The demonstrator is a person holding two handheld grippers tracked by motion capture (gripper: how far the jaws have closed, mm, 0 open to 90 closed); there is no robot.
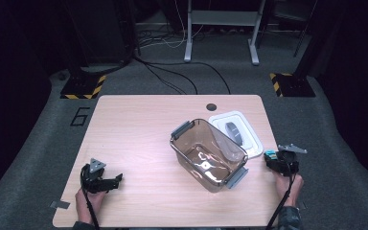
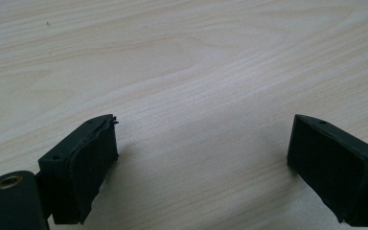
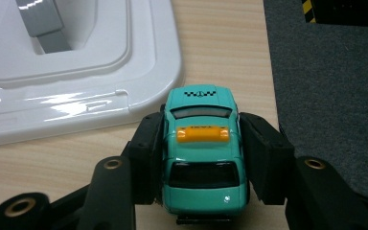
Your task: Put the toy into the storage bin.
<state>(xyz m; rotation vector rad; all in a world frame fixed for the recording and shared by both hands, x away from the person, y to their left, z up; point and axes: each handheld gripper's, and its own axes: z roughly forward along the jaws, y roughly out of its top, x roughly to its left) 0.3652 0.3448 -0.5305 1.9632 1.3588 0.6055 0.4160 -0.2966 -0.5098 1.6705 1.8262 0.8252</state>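
Observation:
A teal toy taxi [image 3: 202,158] with an orange roof sign sits between the black pads of my right gripper [image 3: 201,129], which is shut on its sides. In the high view that gripper [image 1: 274,162] holds the car [image 1: 270,154] at the table's right edge, just right of a clear brownish container [image 1: 178,149]. My left gripper [image 1: 117,179] rests low at the table's front left, jaws wide apart. In the left gripper view it [image 2: 201,153] stands open over bare wood with nothing between the pads.
The open container has grey latches on two ends and looks empty. Behind it lies a white lid [image 1: 230,116] with a grey ring [image 1: 235,132] on it; the lid [image 3: 76,86] is just ahead of the car. The table edge and grey carpet [image 3: 330,96] are close on the right.

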